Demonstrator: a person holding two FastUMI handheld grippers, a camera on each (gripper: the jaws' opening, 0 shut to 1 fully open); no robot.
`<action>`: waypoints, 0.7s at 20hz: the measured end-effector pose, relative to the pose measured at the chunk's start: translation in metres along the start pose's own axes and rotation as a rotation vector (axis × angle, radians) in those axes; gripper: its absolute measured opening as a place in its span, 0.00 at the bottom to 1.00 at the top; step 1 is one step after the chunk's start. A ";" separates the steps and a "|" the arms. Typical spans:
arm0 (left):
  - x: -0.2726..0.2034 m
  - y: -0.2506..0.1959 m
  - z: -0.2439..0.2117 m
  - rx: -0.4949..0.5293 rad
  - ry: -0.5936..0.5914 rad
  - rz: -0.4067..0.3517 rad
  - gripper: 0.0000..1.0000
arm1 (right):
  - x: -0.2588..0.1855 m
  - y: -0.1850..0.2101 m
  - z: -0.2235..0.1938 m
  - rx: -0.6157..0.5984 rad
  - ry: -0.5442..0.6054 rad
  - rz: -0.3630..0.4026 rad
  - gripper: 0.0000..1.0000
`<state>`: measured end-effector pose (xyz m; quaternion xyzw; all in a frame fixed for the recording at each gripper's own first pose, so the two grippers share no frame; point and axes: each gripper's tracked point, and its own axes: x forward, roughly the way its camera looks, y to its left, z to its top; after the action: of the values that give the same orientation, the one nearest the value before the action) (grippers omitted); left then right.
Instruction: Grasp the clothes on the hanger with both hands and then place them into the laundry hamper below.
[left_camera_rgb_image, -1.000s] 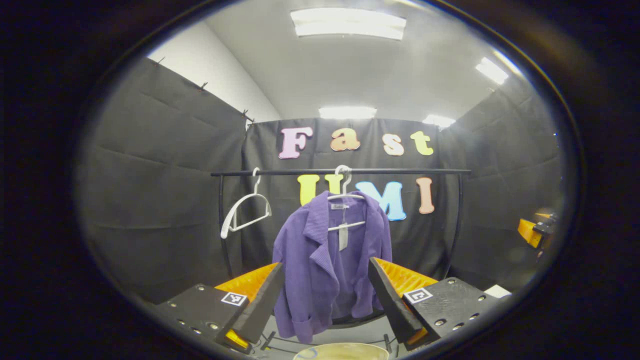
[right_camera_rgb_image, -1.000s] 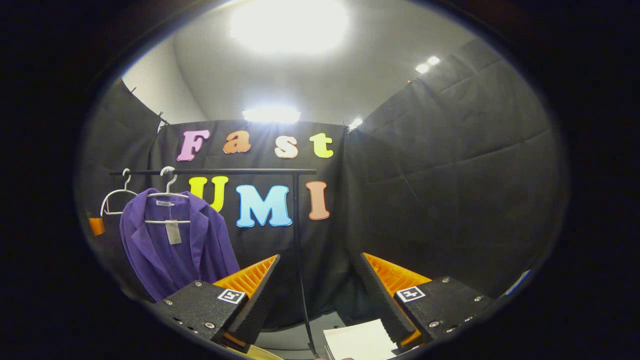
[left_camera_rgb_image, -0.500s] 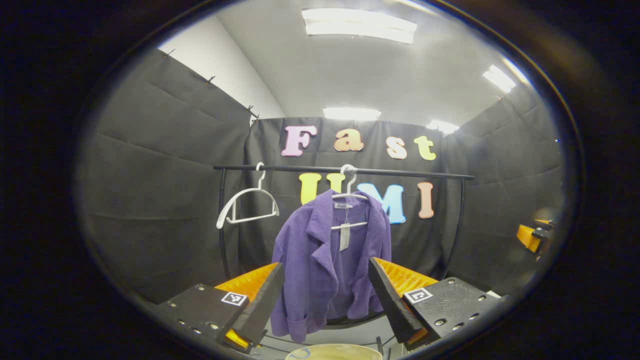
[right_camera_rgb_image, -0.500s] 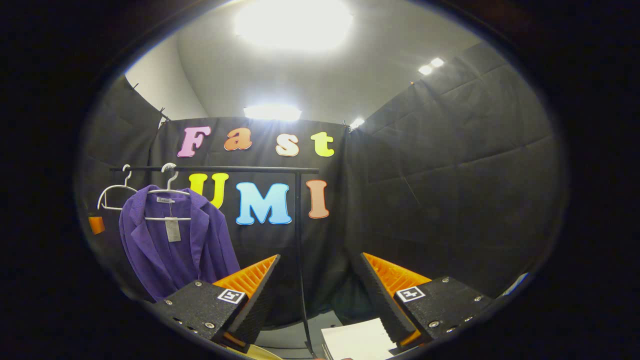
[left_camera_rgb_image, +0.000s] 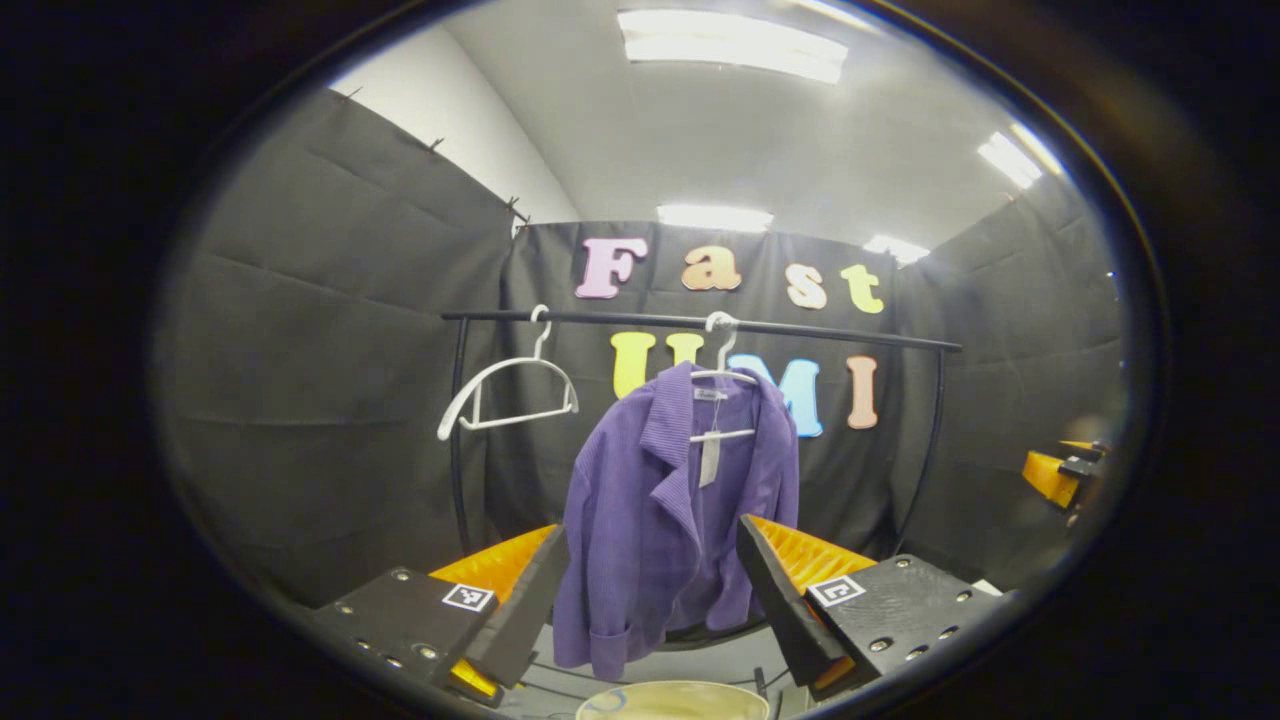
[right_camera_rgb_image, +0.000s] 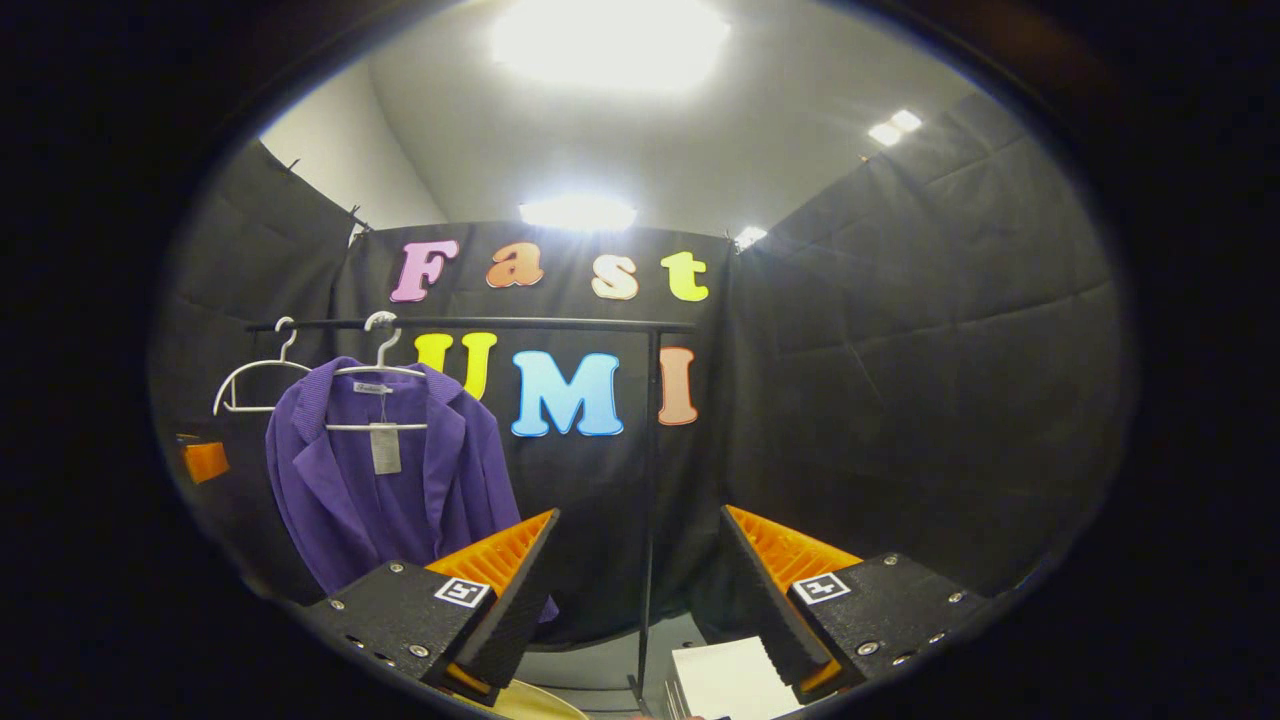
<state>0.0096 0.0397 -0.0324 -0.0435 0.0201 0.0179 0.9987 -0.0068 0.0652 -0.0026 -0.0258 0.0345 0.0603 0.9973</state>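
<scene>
Hanging ahead of left tool – purple jacket – untouched, fingers spread.

I see an empty white plastic hanger hooked at the left end of a thin black metal clothes rail, tilted a little. Long bright ceiling light panels glow overhead. In the right gripper view, a white sheet of paper lies low near the rail's upright post.
</scene>
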 end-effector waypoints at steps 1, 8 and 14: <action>0.001 0.004 -0.001 -0.008 0.003 0.008 1.00 | 0.001 0.007 0.002 -0.003 0.008 0.020 0.93; 0.017 0.010 -0.004 -0.052 0.028 0.004 0.98 | 0.028 0.057 0.030 -0.005 0.002 0.144 0.94; 0.045 0.000 -0.002 -0.110 0.042 -0.002 0.98 | 0.075 0.109 0.035 0.013 0.057 0.268 0.95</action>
<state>0.0547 0.0409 -0.0360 -0.0986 0.0400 0.0172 0.9942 0.0562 0.1837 0.0218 -0.0162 0.0661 0.1923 0.9790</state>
